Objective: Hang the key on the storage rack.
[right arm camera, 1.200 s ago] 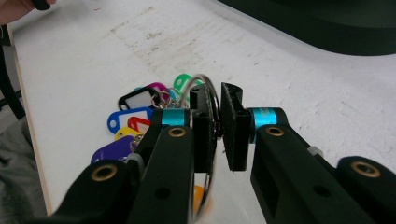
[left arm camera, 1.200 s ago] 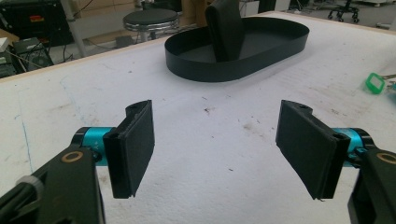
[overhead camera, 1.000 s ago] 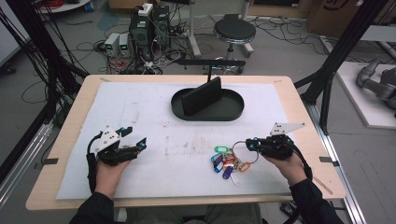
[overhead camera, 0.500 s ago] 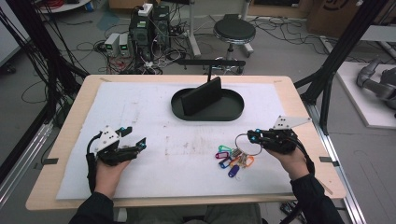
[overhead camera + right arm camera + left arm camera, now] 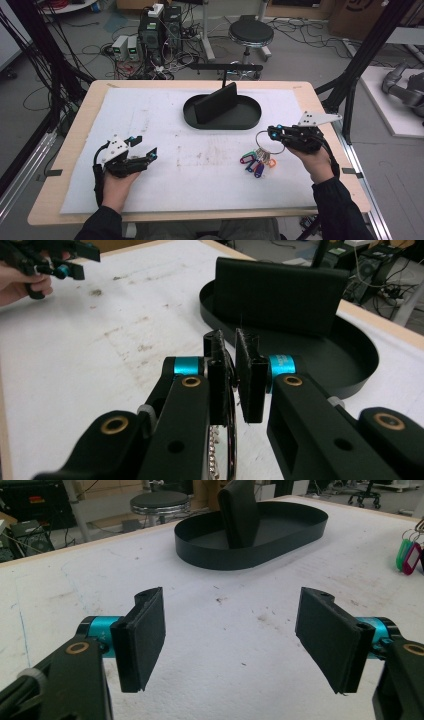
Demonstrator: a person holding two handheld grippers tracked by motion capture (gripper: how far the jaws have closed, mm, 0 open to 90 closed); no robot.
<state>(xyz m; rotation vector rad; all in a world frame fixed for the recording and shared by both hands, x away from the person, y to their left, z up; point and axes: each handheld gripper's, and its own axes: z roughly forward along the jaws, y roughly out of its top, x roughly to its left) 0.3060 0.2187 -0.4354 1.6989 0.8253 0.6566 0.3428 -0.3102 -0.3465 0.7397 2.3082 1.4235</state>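
— What are you holding over there?

— My right claw is pinching the metal ring of a bunch of keys, jaws nearly together on it. The coloured tags are hanging below the ring, near the right edge of the table, their lower ends seeming to touch the white mat.

— And your other hand?

— My left claw is sitting near the front left corner, jaws spread wide, gripping nothing. In the left gripper view its pads are standing well apart over bare mat.

— Anything in the way?

— A black oval tray is lying toward the far edge, around the middle, with a dark flat case standing upright in it. It is just beyond my right claw; in the right gripper view the case is looming right behind the jaws. Between my two claws the mat is showing only smudges and stains.

— What about the room?

— The mat is covering most of the pale wooden top. Behind the far edge a round stool is standing on a grey floor, beside electronic boxes and tangled cables. Black frame posts are rising at both sides.
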